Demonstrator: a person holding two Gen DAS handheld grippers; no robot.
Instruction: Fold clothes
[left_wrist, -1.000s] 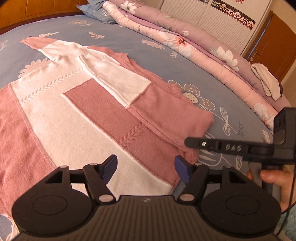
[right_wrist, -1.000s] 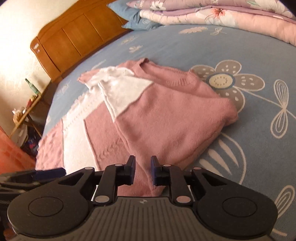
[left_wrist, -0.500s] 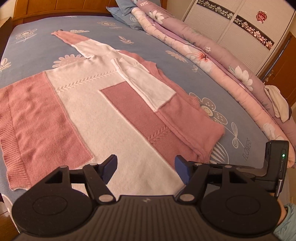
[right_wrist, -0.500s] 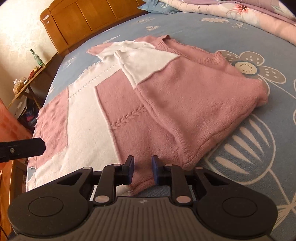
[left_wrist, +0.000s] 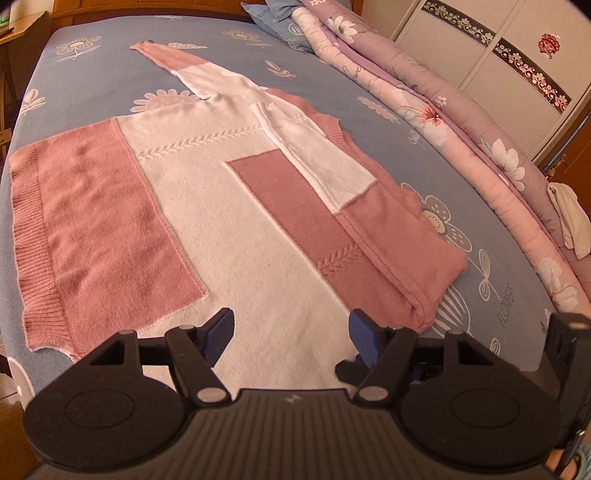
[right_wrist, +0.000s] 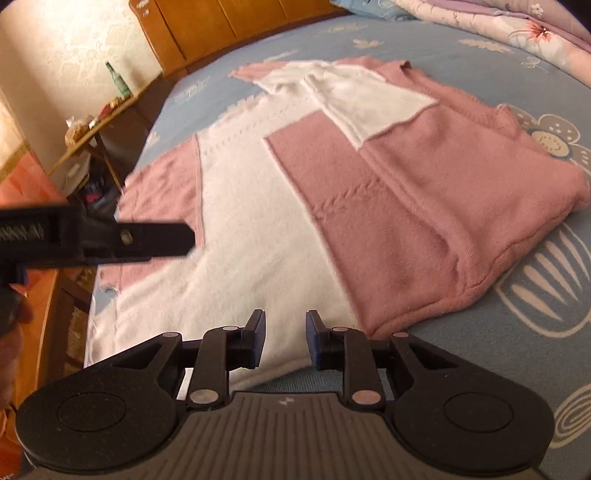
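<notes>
Both tools farther back now, sweater (left_wrist: 240, 221) beside rolled quilt (left_wrist: 461, 122).

A bed (left_wrist: 92, 92) with a blue floral sheet fills both views. A wooden headboard (right_wrist: 236, 26) stands at its far end. A rolled floral quilt (left_wrist: 461, 122) lies along one side, beside a white wardrobe (left_wrist: 498, 70). A side table (right_wrist: 99, 114) holds a green bottle (right_wrist: 117, 79) and blurred clutter, possibly food. The wall (right_wrist: 66, 48) is cream and textured.
</notes>
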